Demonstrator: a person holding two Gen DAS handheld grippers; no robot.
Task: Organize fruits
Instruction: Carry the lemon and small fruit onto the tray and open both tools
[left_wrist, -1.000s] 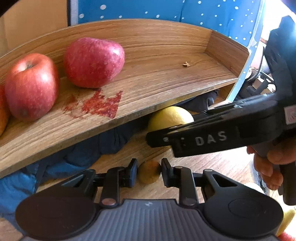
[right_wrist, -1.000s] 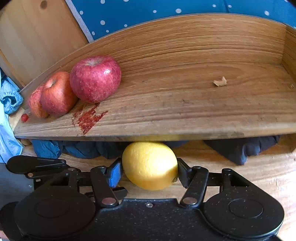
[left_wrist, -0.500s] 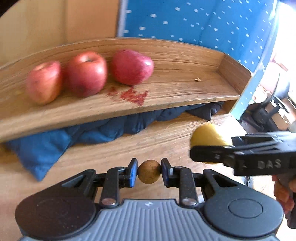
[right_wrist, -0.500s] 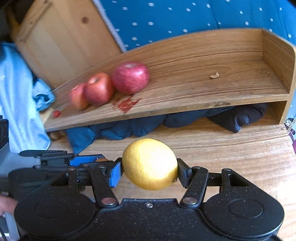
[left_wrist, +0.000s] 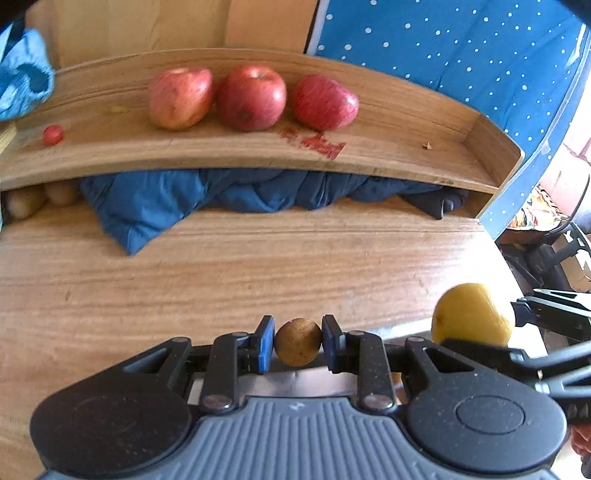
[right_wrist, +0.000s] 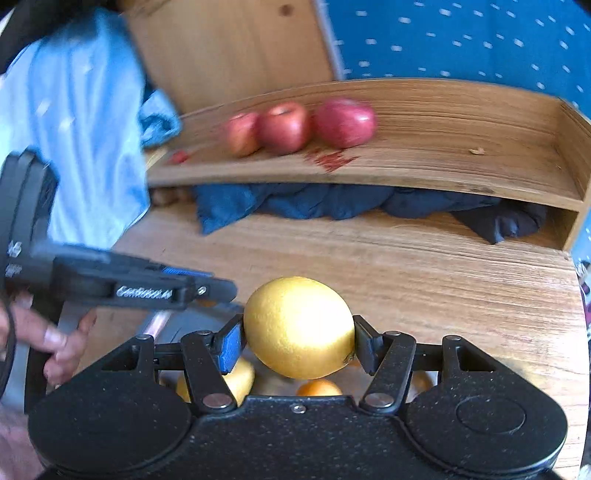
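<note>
Fruit is filling both your tongs. The left tongs (left_wrist: 297, 341) are pinching a small round brown fruit (left_wrist: 297, 342) across its middle, clear above the table (left_wrist: 258, 266); being near-spherical, it is showing no real long axis. The right tongs (right_wrist: 298, 334) are clamping a lemon (right_wrist: 298, 328) at its sides, so its long axis is lying tilted between the pads, one blunt tip pointing down toward the right pad. You are holding both well short of the shelf (left_wrist: 229, 155), where three apples (left_wrist: 252, 98) are sitting in a row, probably to sort by kind. More yellow fruit (right_wrist: 236, 380) is lying under the lemon.
</note>
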